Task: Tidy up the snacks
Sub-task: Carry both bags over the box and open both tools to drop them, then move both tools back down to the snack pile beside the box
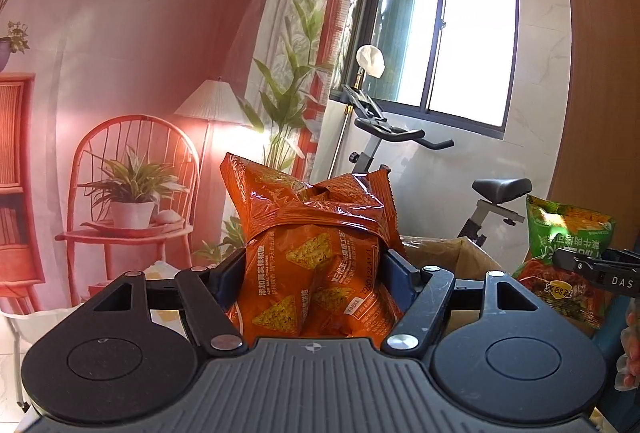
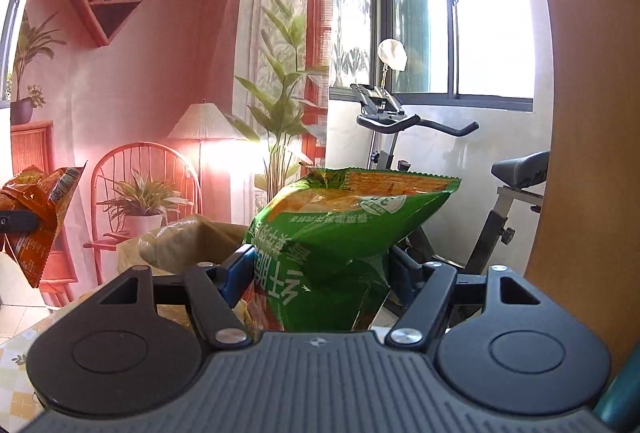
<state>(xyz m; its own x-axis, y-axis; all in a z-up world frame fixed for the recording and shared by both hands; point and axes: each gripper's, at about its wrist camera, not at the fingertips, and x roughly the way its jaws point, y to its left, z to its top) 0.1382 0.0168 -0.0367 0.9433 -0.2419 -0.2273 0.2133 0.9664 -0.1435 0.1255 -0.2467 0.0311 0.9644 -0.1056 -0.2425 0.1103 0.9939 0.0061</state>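
My left gripper (image 1: 314, 265) is shut on an orange chip bag (image 1: 316, 253) and holds it upright in the air, the fingers pinching its middle. My right gripper (image 2: 320, 269) is shut on a green chip bag (image 2: 340, 233) and holds it up, upside down. The green bag and the right gripper also show at the right edge of the left wrist view (image 1: 568, 249). The orange bag shows at the left edge of the right wrist view (image 2: 36, 217).
An open cardboard box (image 2: 188, 237) sits behind and below the bags; it also shows in the left wrist view (image 1: 452, 253). An exercise bike (image 1: 400, 137) stands by the window. A printed room backdrop (image 1: 120, 93) hangs at left. A wooden panel (image 2: 592, 113) stands at right.
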